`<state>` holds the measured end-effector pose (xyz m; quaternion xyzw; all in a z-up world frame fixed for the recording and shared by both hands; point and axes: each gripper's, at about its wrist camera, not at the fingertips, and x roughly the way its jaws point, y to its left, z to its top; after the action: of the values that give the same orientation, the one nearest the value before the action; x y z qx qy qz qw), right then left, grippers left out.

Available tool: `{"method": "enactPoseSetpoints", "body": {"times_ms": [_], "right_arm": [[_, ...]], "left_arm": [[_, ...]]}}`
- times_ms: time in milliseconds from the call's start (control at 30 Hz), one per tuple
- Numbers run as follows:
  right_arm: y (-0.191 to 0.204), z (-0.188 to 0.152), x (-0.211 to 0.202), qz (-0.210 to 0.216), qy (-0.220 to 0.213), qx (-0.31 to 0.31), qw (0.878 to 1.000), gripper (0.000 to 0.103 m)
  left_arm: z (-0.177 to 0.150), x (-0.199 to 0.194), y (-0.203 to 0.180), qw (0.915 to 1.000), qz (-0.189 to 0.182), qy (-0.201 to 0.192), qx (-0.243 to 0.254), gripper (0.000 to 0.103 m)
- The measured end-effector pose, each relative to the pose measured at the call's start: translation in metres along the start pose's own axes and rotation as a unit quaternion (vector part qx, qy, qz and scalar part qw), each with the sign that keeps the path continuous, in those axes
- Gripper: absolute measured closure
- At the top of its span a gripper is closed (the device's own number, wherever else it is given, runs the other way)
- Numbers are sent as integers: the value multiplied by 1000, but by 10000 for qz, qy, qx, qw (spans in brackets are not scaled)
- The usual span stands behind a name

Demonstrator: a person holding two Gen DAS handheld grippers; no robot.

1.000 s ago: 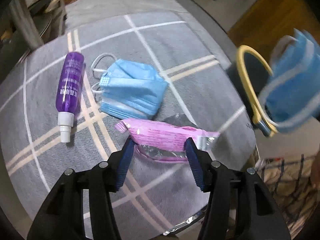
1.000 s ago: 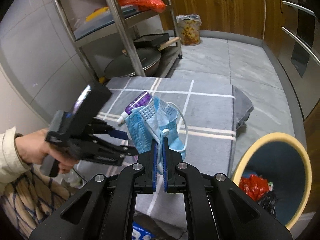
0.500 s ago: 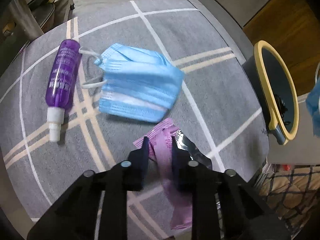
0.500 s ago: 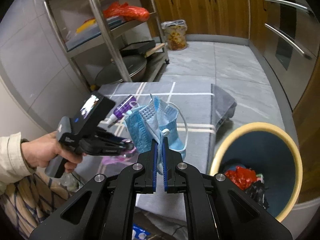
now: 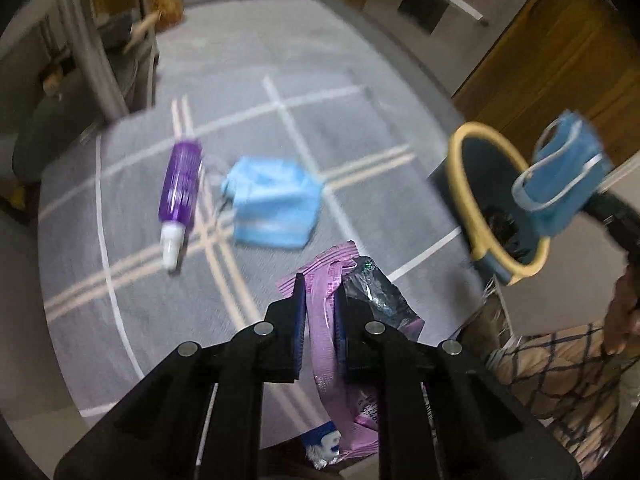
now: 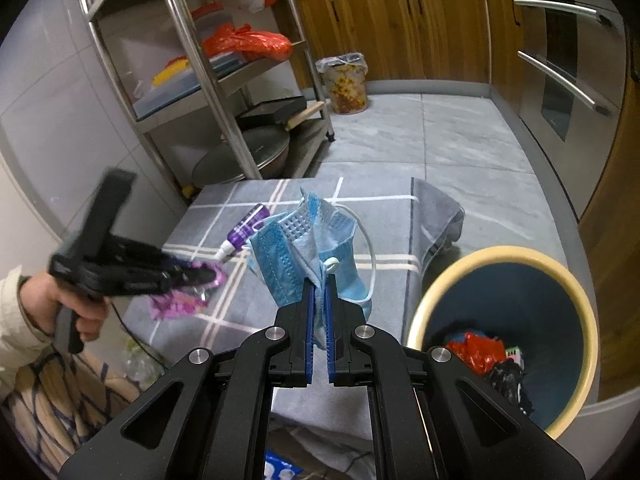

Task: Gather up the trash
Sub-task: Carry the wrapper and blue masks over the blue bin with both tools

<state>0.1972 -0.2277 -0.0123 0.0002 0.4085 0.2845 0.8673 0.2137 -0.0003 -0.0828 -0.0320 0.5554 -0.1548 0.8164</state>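
Observation:
My left gripper [image 5: 320,284] is shut on a pink foil wrapper [image 5: 326,320] and holds it above the grey checked cloth [image 5: 140,312]; it also shows in the right wrist view [image 6: 216,276]. My right gripper [image 6: 319,280] is shut on a blue face mask [image 6: 308,248], held in the air left of the yellow-rimmed blue bin [image 6: 576,308]. In the left wrist view that held mask [image 5: 560,184] hangs over the bin [image 5: 460,184]. A second blue mask [image 5: 276,204] and a purple spray bottle [image 5: 180,192] lie on the cloth.
The bin holds red and black trash [image 6: 476,348]. A steel rack [image 6: 224,92] with pans and bags stands behind the cloth. A lined bucket [image 6: 346,82] sits on the floor by wooden cabinets [image 6: 400,28]. A checked blanket [image 5: 560,380] lies at the lower right.
My left gripper closed on the pink wrapper and lifted it off the cloth. My right gripper carried the mask closer to the bin.

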Motion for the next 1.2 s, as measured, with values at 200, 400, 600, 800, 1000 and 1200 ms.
{"method": "enactPoseSetpoints", "body": {"times_ms": [200,400,600,800,1000,1200], "right_arm": [[-23,-9,-17,-184,-106,261,9994,97],[-62,-23,-40,-475,-331,800,9951,97],[-93,-37,-46,-763,-308,1127,9902,97],[-116,-47,-47,-958,-272,1440,9846,97],[-134,-52,-36,-1100,-105,1679,9796,97],[-137,-57,-26,-1288,139,1716,9766,97]], "left_arm": [[26,-18,-50,9963,-444,-611,399,91],[50,-19,-108,9894,-472,-1027,914,91],[70,-6,-150,9845,-609,-1198,1131,91],[88,28,-186,9847,-856,-1023,1124,91],[97,70,-206,9872,-965,-721,1041,91],[101,94,-215,9881,-1075,-630,899,90]]}}
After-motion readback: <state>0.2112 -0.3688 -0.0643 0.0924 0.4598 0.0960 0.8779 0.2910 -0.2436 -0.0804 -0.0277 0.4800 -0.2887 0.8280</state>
